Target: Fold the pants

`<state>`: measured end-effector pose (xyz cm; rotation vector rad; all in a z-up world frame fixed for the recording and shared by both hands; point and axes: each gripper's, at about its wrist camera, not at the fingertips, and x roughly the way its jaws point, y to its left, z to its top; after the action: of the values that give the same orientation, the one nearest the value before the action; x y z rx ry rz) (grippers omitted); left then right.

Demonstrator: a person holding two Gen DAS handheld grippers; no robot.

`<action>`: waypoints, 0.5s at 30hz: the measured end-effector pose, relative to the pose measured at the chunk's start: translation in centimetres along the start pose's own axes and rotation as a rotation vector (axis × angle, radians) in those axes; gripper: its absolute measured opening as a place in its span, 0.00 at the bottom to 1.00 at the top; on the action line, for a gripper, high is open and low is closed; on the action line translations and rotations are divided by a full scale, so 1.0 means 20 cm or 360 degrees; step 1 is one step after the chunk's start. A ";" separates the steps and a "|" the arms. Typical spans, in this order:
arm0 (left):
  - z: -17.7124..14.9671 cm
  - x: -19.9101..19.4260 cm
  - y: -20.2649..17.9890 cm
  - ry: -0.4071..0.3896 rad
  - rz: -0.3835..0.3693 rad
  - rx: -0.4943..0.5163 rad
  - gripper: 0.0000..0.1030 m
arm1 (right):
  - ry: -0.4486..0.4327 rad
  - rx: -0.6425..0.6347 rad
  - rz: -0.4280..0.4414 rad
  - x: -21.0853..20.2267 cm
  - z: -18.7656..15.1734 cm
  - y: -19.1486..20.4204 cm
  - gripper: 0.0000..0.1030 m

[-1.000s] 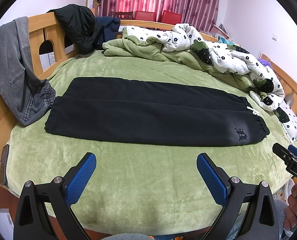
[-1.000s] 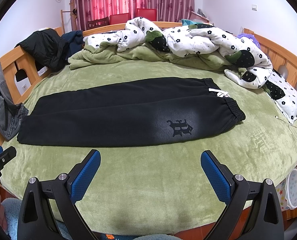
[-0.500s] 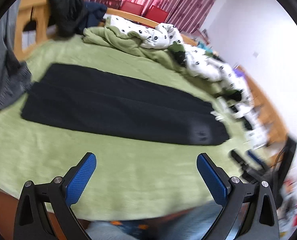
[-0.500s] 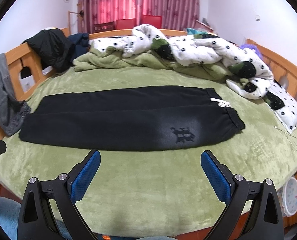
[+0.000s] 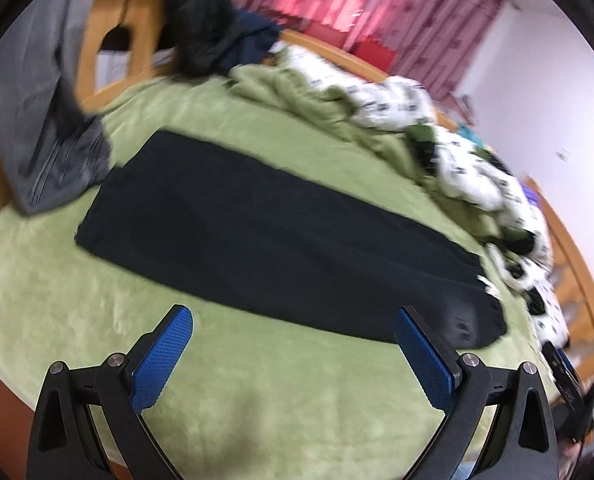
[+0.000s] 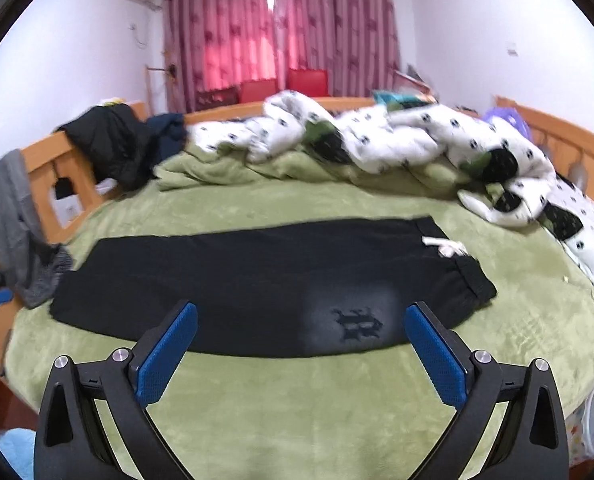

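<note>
Black pants (image 5: 265,236) lie flat on the green bed (image 5: 257,392), folded lengthwise, cuffs to the left and waistband to the right. In the right wrist view the pants (image 6: 257,280) show a dark logo (image 6: 357,322) and a white drawstring (image 6: 445,245) near the waistband. My left gripper (image 5: 293,348) is open and empty, above the bed in front of the pants. My right gripper (image 6: 301,340) is open and empty, just in front of the pants' near edge by the logo.
A rumpled white spotted and green duvet (image 6: 377,148) lies along the far side. Grey jeans (image 5: 37,128) and a black jacket (image 5: 201,20) hang on the wooden bed frame (image 6: 45,160) at left. A pillow (image 6: 585,232) lies at right.
Both grippers have moved in closer to the pants. The left view has swung and tilted, with the cuffs now nearer. Both stay open.
</note>
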<state>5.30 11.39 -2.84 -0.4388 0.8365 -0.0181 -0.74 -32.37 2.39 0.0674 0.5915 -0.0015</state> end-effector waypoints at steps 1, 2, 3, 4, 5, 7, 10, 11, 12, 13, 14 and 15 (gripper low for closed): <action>-0.01 0.05 0.04 0.0004 0.0020 -0.0023 0.98 | 0.0016 -0.0002 -0.0048 0.05 -0.01 -0.03 0.99; -0.03 0.12 0.08 0.0011 0.0089 -0.0051 0.98 | 0.0043 -0.0015 -0.0117 0.12 -0.03 -0.07 0.99; -0.04 0.18 0.11 0.0022 0.0167 -0.0070 0.98 | 0.0068 -0.0022 -0.0160 0.17 -0.05 -0.09 0.99; -0.05 0.23 0.14 0.0034 0.0227 -0.0084 0.98 | 0.0089 -0.0017 -0.0174 0.21 -0.07 -0.12 0.99; -0.07 0.29 0.17 0.0057 0.0256 -0.0084 0.98 | 0.0118 -0.0002 -0.0171 0.25 -0.10 -0.14 0.99; -0.10 0.38 0.22 0.0109 0.0250 -0.0075 0.98 | 0.0146 0.0061 -0.0137 0.35 -0.18 -0.22 0.99; -0.15 0.50 0.30 0.0201 0.0255 -0.0095 0.98 | 0.0173 0.0101 -0.0173 0.47 -0.31 -0.31 0.99; -0.16 0.53 0.32 0.0233 0.0239 -0.0110 0.97 | 0.0190 0.0115 -0.0211 0.51 -0.35 -0.33 0.99; -0.18 0.57 0.35 0.0267 0.0215 -0.0134 0.97 | 0.0227 0.0138 -0.0247 0.57 -0.40 -0.37 0.99; -0.19 0.60 0.37 0.0287 0.0190 -0.0163 0.96 | 0.0263 0.0149 -0.0252 0.61 -0.43 -0.40 0.99; -0.20 0.61 0.39 0.0277 0.0170 -0.0188 0.96 | 0.0319 0.0167 -0.0231 0.65 -0.46 -0.43 0.99; -0.20 0.61 0.41 0.0217 0.0138 -0.0211 0.95 | 0.0360 0.0196 -0.0203 0.69 -0.49 -0.46 0.98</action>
<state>9.36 15.09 -17.10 -0.5301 0.9937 0.0888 5.03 -40.68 -13.91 0.1508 0.8210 -0.1557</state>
